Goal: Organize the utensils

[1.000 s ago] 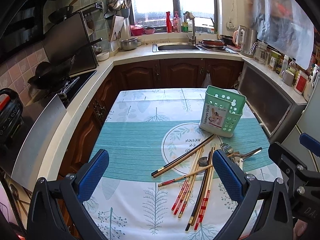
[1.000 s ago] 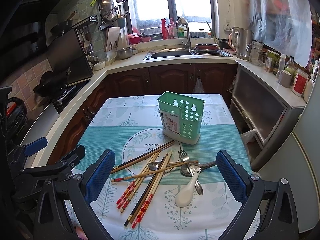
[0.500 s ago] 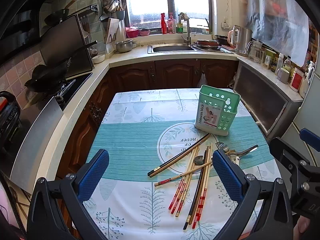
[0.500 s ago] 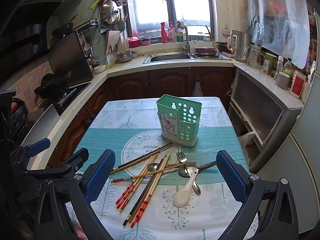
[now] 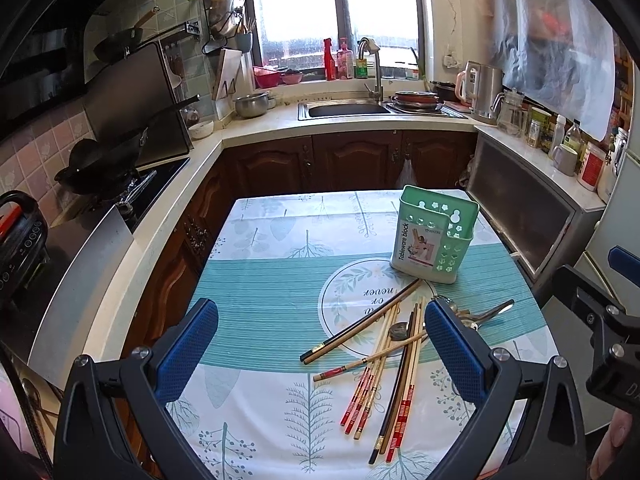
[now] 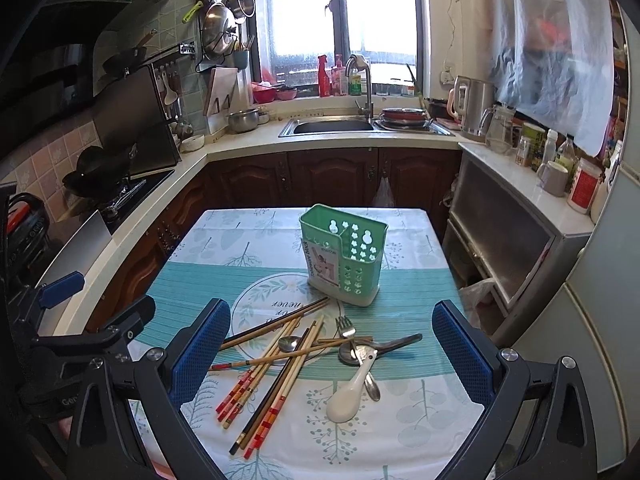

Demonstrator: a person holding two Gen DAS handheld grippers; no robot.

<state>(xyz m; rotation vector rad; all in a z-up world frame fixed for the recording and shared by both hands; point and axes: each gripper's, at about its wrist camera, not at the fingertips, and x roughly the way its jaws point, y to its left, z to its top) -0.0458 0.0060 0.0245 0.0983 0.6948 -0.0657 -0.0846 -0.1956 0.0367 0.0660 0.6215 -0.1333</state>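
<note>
A green perforated utensil holder (image 5: 434,234) (image 6: 345,254) stands upright on the table. In front of it lies a loose pile of chopsticks (image 5: 384,344) (image 6: 276,356), a fork (image 6: 347,330), metal spoons (image 6: 384,346) and a white ceramic spoon (image 6: 352,392). My left gripper (image 5: 320,350) is open and empty, held above the table's near left part. My right gripper (image 6: 332,350) is open and empty, above the pile. Each gripper shows at the edge of the other's view.
The table (image 5: 260,288) has a teal and white leaf-print cloth. Kitchen counters surround it: a stove with a wok (image 5: 100,168) on the left, a sink (image 5: 344,110) at the back, a kettle (image 5: 482,88) and jars at the right.
Both grippers have drawn back and risen a little, so the table and utensils sit lower and farther in both views. Nothing on the table has moved.
</note>
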